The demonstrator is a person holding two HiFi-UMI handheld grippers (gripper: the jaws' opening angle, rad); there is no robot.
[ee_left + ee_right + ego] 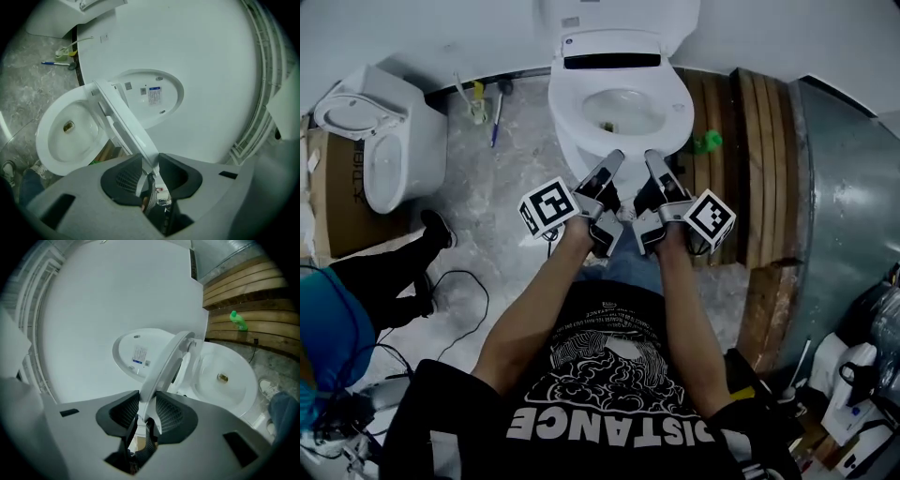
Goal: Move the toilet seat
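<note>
Toilet seat (123, 124), half raised, held at its front edge by two grippers.
Left gripper (614, 159) pinching the seat edge; right gripper (653, 159) pinching the same edge just beside it; seat tilted between bowl (56, 145) and upright lid (161, 96); green bottle (707, 142) at right.

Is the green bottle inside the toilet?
No, the green bottle sits by the wooden boards next to the toilet, outside the bowl.
</note>
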